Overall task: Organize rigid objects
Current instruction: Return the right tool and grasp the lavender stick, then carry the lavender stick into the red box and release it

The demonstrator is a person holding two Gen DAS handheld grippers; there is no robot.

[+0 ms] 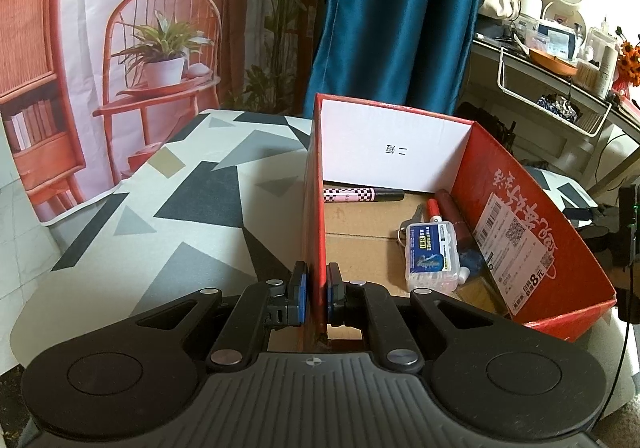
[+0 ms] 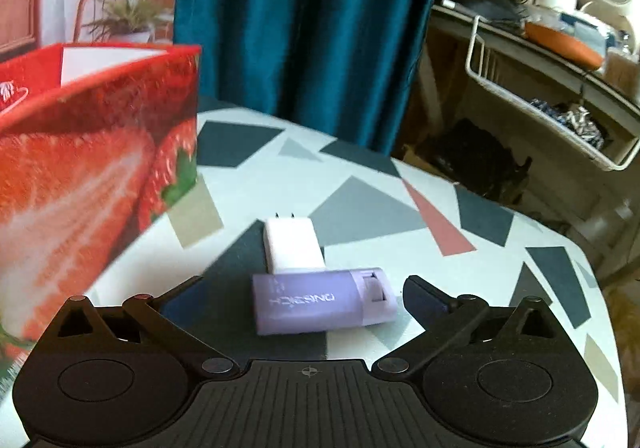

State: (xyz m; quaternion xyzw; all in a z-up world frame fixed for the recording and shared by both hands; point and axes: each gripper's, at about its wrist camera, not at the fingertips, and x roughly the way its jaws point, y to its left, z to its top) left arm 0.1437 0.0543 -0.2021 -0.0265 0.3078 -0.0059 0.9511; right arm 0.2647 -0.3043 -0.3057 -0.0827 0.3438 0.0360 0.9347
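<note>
Left gripper point(image 1: 316, 294): its blue-padded jaws stand narrow, one on each side of the near wall of the red cardboard box with strawberry print point(image 1: 314, 183), apparently pinching it to steady the box on the bench covered in a grey-and-white geometric cloth point(image 1: 160, 187). Inside the box lie a checkered black-and-white marker pen point(image 1: 362, 193), a red-capped pen point(image 1: 434, 207), and a clear plastic case with a blue label point(image 1: 432, 256).

Right gripper point(image 2: 304, 302): jaws spread wide and holding nothing, hovering just behind a lilac rectangular plastic device point(image 2: 324, 302) that lies on the bench, touching or nearly touching a white plug-in charger block point(image 2: 292, 246). Both objects sit outside the box, just beside its strawberry-printed side.

Likely hazards, as judged: the lilac device lies crosswise, so the jaws would close along its long axis, and a shallow or off-centre grip could let it pivot or slip free. Closing may also nudge the adjoining charger. If the left pinch slackens, the light box could shift or tip during the drop.
</note>
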